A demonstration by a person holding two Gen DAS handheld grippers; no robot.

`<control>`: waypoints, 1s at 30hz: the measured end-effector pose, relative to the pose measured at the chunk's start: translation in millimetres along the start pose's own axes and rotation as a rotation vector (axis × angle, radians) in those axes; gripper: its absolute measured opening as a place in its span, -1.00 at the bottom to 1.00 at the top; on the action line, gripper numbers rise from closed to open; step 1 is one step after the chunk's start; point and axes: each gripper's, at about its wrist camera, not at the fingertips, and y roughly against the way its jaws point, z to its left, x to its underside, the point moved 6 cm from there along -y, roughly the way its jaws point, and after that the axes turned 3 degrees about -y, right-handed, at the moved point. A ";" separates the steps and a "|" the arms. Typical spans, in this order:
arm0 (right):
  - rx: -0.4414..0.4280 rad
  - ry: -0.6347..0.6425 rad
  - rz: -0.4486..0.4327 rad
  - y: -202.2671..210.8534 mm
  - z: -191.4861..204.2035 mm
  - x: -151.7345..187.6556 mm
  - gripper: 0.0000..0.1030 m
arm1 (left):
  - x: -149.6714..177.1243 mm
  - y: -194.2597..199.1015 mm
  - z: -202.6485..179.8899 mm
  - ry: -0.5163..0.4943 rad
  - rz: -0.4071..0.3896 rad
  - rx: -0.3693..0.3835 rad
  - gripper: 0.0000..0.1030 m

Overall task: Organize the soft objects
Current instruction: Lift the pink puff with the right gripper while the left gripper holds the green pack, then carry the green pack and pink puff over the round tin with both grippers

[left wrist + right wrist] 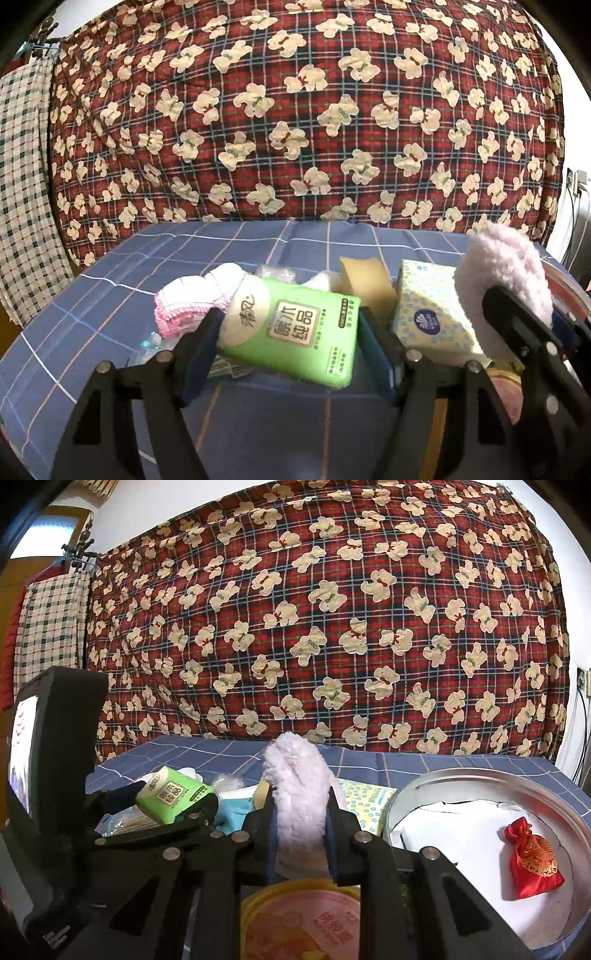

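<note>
My left gripper (pixel 288 339) is shut on a green tissue pack (pixel 291 332), held tilted above the blue checked cloth (pixel 110 295); the pack also shows in the right wrist view (pixel 173 794). My right gripper (pixel 301 823) is shut on a fluffy pale pink item (pixel 299 786), which also shows at the right of the left wrist view (pixel 506 273). A round metal tin (pixel 461 775) at the right holds white paper and a red pouch (pixel 533 856).
On the cloth lie a pink knitted piece (pixel 188 302), a yellow sponge (pixel 365 280), a patterned tissue box (pixel 428 310), plastic bags and a teal item (pixel 236 808). A round pink-lidded tub (pixel 303 919) sits below my right gripper. A bear-print quilt (pixel 295 110) hangs behind.
</note>
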 end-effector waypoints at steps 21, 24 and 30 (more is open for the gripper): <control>-0.055 -0.014 0.011 0.3 0.0 -1.5 -0.53 | -5.1 -3.8 0.7 -0.012 0.017 0.017 0.40; -0.057 -0.009 -0.006 4.1 -0.1 -9.7 -0.53 | -13.3 1.7 -0.3 -0.022 0.000 0.021 0.40; -0.049 -0.006 -0.025 8.0 -9.8 -23.3 -0.53 | -27.7 10.3 -11.4 -0.053 -0.005 0.040 0.40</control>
